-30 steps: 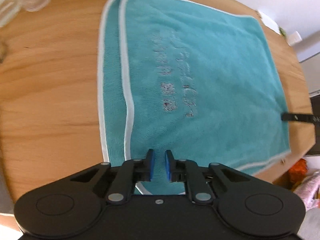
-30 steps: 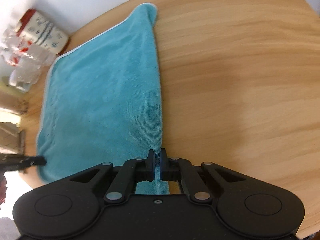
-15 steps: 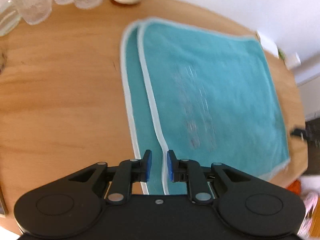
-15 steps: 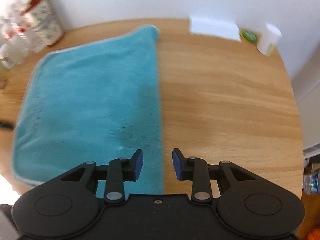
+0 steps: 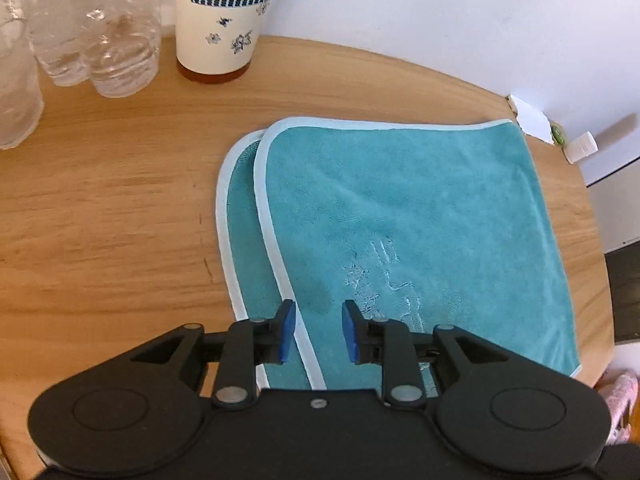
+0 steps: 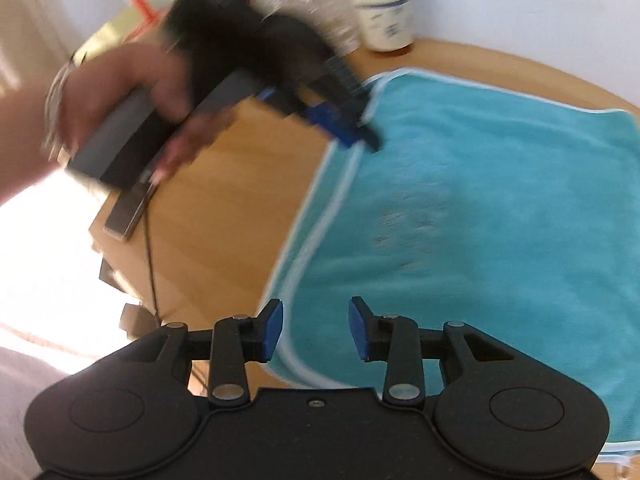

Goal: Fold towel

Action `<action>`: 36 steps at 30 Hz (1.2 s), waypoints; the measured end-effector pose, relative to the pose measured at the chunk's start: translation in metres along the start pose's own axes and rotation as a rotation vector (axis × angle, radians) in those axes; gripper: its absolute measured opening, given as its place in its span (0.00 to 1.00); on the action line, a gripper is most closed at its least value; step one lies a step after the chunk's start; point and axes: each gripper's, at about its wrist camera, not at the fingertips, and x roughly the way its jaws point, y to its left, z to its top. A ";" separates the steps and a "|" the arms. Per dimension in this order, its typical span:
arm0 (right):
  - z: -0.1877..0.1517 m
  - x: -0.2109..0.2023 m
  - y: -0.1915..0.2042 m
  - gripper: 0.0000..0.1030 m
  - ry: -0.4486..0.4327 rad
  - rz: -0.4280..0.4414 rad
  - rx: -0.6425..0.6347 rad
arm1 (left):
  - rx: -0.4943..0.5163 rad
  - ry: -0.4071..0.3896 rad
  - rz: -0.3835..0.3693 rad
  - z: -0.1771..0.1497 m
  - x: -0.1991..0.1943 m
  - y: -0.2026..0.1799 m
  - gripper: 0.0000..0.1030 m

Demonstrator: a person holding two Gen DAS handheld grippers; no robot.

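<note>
— What's nearest?

— The left gripper (image 5: 316,330), blue pads spread, nothing between them, above the near edge of the towel (image 5: 420,232). The right gripper (image 6: 316,330) is spread too and empty, over that same near edge.

— And the towel?

— Teal, folded in half, flat on the wooden table (image 5: 100,208), its white-trimmed layers slightly offset on the left.

— Farther back?

— A patterned cup (image 5: 220,20) and clear plastic bottles (image 5: 100,40) by the wall.
</note>
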 end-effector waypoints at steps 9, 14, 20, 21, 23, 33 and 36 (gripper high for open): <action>-0.013 0.029 0.029 0.37 0.041 -0.085 -0.057 | 0.048 -0.018 0.025 0.034 0.008 0.010 0.24; -0.017 0.035 0.032 0.22 0.059 -0.127 -0.050 | 0.055 -0.020 0.049 0.059 0.016 0.016 0.24; -0.020 0.036 0.026 0.04 0.062 -0.143 -0.031 | 0.080 -0.021 0.035 0.074 0.024 0.014 0.29; -0.020 0.035 0.025 0.02 0.057 -0.140 -0.024 | 0.085 -0.024 0.036 0.075 0.025 0.014 0.29; -0.023 0.034 0.024 0.02 0.046 -0.145 -0.017 | 0.101 -0.033 0.033 0.075 0.027 0.012 0.22; -0.023 0.012 0.020 0.02 -0.019 -0.141 0.028 | 0.113 -0.046 0.014 0.079 0.026 0.015 0.05; -0.019 0.005 0.023 0.02 -0.040 -0.111 0.027 | 0.126 -0.068 0.002 0.080 0.018 0.015 0.04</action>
